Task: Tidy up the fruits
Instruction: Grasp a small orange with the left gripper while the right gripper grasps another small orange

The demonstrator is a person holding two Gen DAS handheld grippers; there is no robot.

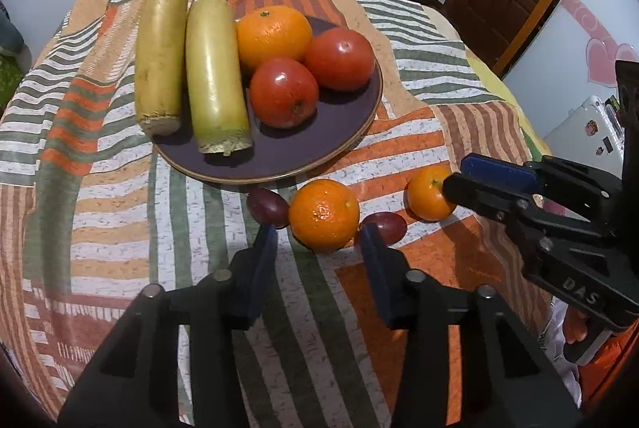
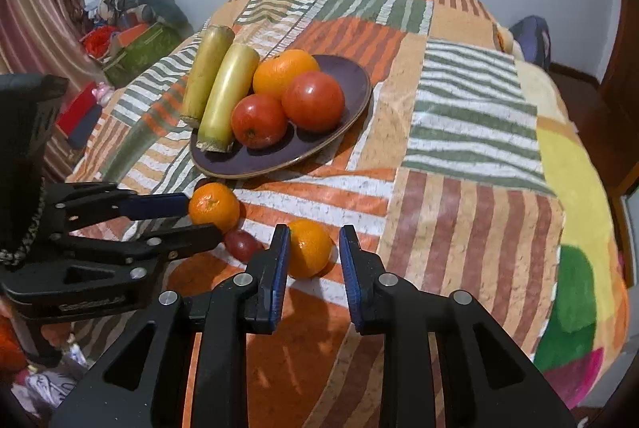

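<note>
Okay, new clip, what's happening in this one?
A person with two handheld grippers is gathering fruit onto a dark plate on a patterned blanket. The left gripper, jaws open, approaches one orange; the right gripper, jaws open, approaches another orange. Two plums remain loose.

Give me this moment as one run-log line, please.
left claw: open, at orange | right claw: open, at second orange | plate: partly filled

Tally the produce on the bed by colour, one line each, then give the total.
Orange: 3, one on the plate at, two on the blanket at and
Red: 2, at and
Yellow-green: 2, at and
Dark purple: 2, at and
Total: 9
</note>
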